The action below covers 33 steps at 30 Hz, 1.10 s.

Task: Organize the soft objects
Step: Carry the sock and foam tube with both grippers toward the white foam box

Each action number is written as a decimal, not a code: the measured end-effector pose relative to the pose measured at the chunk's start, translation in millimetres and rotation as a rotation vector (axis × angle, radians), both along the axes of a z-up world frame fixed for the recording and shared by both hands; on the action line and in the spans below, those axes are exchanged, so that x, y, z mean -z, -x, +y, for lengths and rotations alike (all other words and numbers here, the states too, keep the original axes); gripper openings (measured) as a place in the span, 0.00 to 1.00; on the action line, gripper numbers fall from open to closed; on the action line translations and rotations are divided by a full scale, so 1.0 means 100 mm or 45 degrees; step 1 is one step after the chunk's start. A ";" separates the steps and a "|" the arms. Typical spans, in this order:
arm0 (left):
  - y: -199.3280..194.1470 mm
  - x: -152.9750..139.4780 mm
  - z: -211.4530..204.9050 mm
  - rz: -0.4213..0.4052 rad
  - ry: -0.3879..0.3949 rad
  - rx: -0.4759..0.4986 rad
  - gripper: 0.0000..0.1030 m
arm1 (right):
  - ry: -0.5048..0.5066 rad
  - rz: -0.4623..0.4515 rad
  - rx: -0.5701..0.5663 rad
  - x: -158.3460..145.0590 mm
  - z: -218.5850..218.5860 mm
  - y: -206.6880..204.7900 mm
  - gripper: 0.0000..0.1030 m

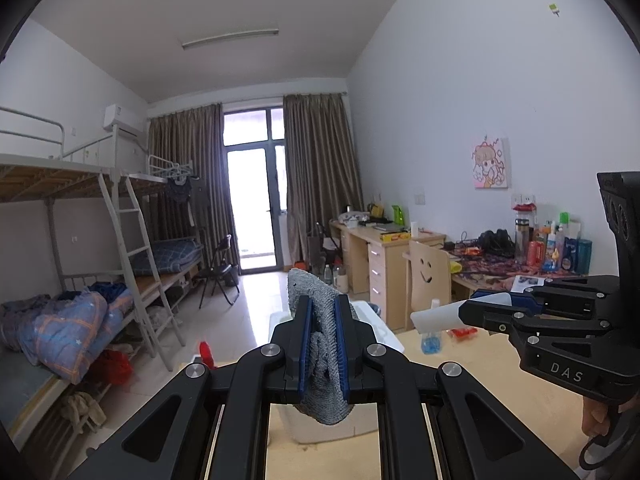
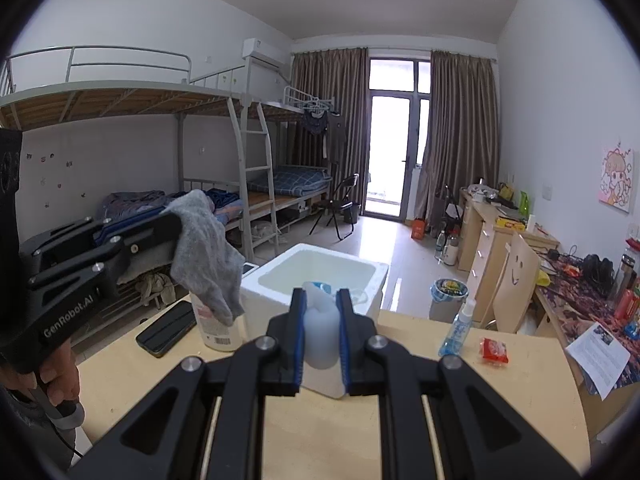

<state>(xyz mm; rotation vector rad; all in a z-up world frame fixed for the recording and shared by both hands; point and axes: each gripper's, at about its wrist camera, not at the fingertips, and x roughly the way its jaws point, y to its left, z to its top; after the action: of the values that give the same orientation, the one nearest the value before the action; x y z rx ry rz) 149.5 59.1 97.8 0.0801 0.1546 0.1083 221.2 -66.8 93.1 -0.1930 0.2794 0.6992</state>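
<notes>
Over the wooden bench, left gripper fingers are clamping a grey cloth; right gripper fingers are pinching a white soft object.

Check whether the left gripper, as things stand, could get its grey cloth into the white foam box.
Probably yes. The left gripper is shut on the grey cloth, held above the table beside the white foam box. The box is open-topped, and nothing stands between cloth and opening; the white bottle sits lower.
</notes>
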 end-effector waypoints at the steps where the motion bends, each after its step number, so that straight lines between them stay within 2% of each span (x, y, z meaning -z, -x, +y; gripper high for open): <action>1: -0.02 0.00 0.01 -0.002 0.001 -0.001 0.12 | 0.001 -0.004 0.002 0.00 0.01 -0.02 0.17; 19: -0.49 -0.01 0.27 0.007 -0.034 -0.046 0.12 | 0.056 0.021 -0.010 0.01 0.38 -0.55 0.17; 33: -0.53 0.00 0.50 0.041 -0.032 -0.173 0.12 | 0.058 0.107 -0.118 0.13 0.74 -0.95 0.17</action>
<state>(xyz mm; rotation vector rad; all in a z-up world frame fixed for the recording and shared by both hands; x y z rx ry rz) 202.6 108.8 98.1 0.0964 0.1908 0.2448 316.0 6.8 79.6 -0.2213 0.3689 0.7943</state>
